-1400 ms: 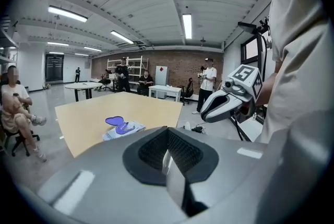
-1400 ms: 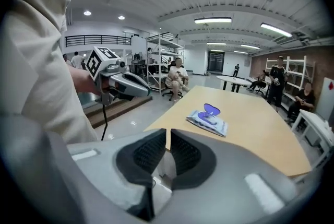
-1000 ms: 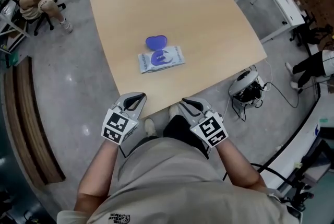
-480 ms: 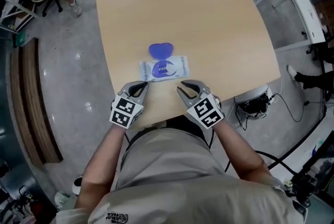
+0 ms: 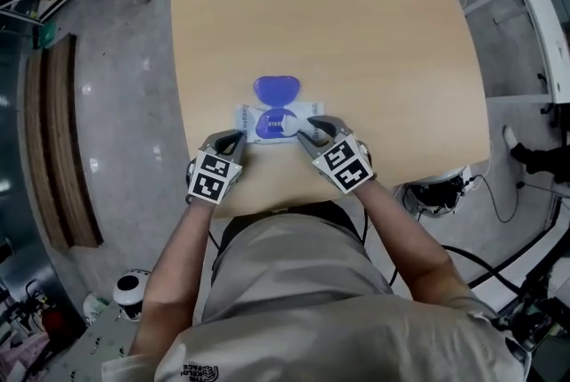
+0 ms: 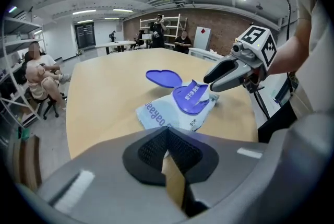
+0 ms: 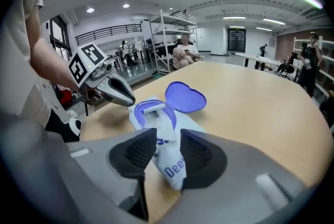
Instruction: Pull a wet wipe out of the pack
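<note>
Wet wipe pack [image 5: 276, 119] flat on the wooden surface [image 5: 356, 33], purple lid [image 5: 275, 88] flipped open at the pack's far side, left gripper [image 5: 230, 140] beside the pack's near-left corner, fingers clenched, empty, right gripper [image 5: 312, 133] at the pack's right end, fingers opening, that end between them, unpinched.

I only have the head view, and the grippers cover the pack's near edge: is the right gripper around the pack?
Observer: The right gripper has its jaws opening, with the pack's near corner between them, pads not pressing.
Operator: And the other one?
Observer: The left gripper is shut and empty, with the pack just ahead of it.
Operator: How does the flap sit?
Observer: The lid is tilted up off the table.
</note>
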`<state>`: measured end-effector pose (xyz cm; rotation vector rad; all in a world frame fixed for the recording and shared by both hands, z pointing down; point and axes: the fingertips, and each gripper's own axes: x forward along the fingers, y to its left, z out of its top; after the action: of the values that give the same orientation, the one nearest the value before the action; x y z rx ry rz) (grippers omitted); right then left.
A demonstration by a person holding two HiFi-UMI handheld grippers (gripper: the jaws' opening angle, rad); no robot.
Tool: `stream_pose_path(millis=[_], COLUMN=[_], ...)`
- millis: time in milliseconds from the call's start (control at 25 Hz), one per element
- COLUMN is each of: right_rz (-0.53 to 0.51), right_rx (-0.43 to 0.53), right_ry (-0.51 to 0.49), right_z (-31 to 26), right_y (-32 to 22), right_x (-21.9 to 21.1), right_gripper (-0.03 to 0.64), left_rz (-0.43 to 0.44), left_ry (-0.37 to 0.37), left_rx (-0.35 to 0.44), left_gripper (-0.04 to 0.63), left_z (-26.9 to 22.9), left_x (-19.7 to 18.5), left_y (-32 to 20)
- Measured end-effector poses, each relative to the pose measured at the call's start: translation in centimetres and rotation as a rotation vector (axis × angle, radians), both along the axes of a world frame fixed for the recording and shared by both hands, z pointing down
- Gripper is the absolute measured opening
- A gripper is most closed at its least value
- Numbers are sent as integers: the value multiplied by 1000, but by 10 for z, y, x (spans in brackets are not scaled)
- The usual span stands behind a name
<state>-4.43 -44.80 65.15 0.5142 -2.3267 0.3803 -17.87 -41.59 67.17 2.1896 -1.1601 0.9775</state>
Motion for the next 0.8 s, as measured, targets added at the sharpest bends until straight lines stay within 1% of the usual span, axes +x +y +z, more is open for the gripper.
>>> stream_pose_path(millis=[240, 360, 480, 560, 640, 680, 800], right_rz=[-52, -59, -71, -73, -64, -59, -50], right_rx=[-103, -117, -108, -97, -92, -91, -91], right_ry=[-33, -34, -40, -38, -44, -49, -63], right_z=[19, 24, 21, 19, 18, 18, 16], right_y=[-6, -6, -6, -6, -8, -8, -9], right_x=[-10, -11, -13, -13, -11, -10, -7], right_gripper=[135, 133, 109, 56, 35, 13, 3], left_rz=[-14, -23, -25, -21, -19, -17, -16], left_ry=[-45, -60, -69, -75, -78, -80, -85], left_rx=[-47, -64, -82, -93, -101, -104, -109], left_gripper=[6, 6, 6, 6, 6, 6, 6], left_z=[16, 22, 24, 25, 27, 29, 31], left_x=[2, 3, 3, 3, 4, 4, 5], left_y=[-2, -2, -2, -2, -3, -3, -5])
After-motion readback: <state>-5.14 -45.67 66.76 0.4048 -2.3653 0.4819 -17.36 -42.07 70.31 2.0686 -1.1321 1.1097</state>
